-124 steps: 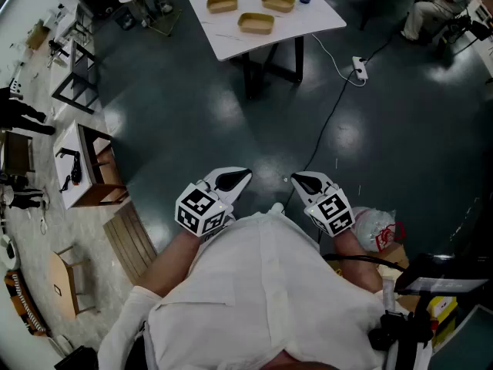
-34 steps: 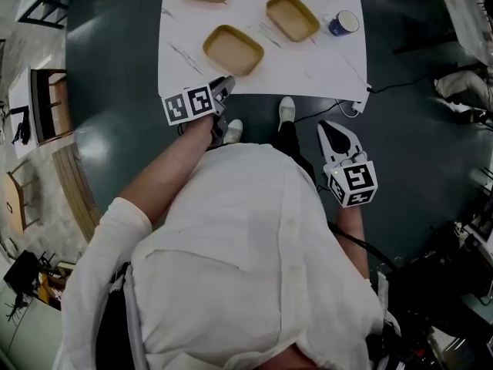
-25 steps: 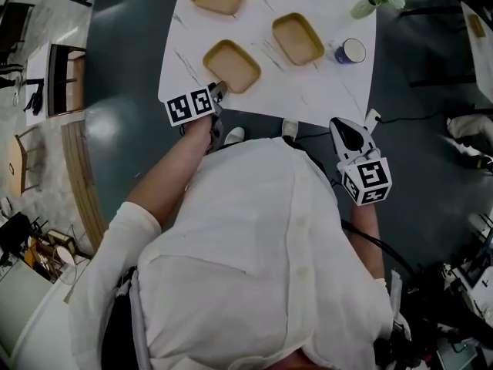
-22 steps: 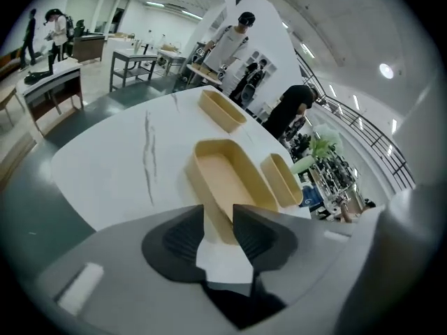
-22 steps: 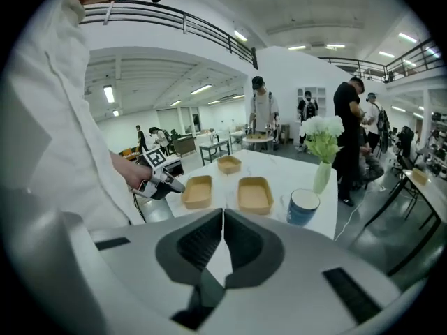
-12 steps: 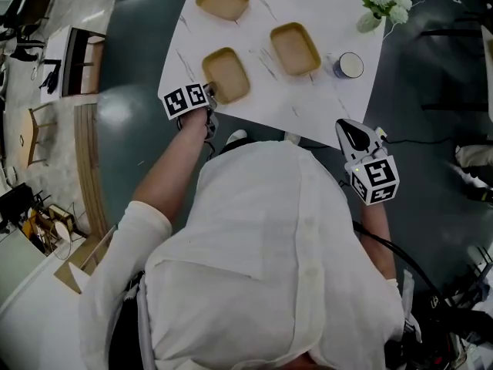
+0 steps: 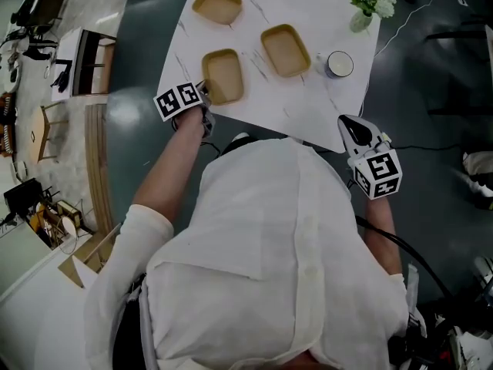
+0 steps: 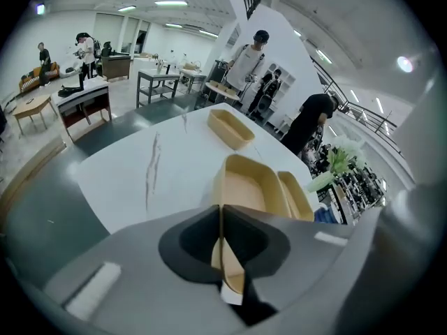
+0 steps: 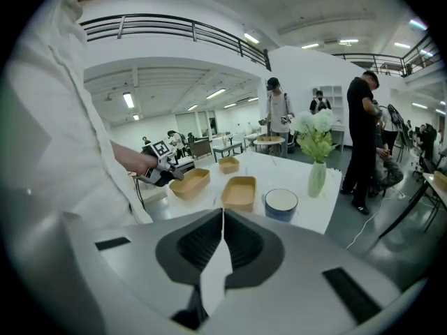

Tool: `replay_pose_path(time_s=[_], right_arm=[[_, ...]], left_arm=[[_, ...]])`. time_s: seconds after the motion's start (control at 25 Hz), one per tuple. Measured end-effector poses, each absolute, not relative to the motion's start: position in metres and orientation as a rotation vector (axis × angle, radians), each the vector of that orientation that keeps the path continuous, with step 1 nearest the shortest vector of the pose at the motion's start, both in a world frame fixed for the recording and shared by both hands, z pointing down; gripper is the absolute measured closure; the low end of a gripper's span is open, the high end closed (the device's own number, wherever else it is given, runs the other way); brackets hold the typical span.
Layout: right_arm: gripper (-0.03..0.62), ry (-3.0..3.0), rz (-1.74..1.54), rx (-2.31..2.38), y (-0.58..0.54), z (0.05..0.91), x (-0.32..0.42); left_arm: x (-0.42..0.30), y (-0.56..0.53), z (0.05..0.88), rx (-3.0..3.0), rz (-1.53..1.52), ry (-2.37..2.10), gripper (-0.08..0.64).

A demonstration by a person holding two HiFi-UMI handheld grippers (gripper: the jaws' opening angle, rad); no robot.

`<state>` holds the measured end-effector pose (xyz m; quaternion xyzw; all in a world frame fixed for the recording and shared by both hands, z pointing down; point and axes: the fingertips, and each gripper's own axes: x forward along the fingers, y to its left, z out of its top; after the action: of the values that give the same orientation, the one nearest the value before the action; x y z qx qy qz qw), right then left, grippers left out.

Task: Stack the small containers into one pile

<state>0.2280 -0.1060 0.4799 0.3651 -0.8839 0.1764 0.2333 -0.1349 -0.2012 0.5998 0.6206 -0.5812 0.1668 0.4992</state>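
Table (image 7: 308,106): white, grey-veined.
Near container (image 7: 223,75): tan.
Right container (image 7: 286,50): tan.
Far container (image 7: 218,6): tan.
Cup (image 7: 339,64): blue.
Vase (image 7: 359,21): flowers.

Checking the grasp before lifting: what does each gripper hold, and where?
The left gripper, its jaws just closing, pinches the nearest container by its near rim. The right gripper is shut, empty.

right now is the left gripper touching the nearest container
Touching: left gripper view shows the left gripper, jaws just closing, pinching the container by its rim.
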Motion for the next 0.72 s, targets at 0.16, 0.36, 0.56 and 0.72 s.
replay_pose_path(time_s=[0.16,0.36,0.56,0.72], right_arm=[[0.589,-2.445,0.5,1.001,-0.103,0.483,0.238],[0.588,-2.455,0.521,1.003,-0.098,0.488,0.256],[0.589,-2.46,0.54,1.029,-0.099,0.493,0.272],[0.589,-2.47,0.555,1.051,-0.1,0.491,0.281]], left_arm=[[-0.106,-0.208,0.576,1.517,0.335,-1.398,0.538],[-0.059,-0.223,0.556,1.533,0.265,-1.362,0.54],[-0.018,-0.246,0.546,1.531,0.215,-1.354,0.54],[0.004,-0.259,0.549,1.499,0.209,-1.365,0.541]])
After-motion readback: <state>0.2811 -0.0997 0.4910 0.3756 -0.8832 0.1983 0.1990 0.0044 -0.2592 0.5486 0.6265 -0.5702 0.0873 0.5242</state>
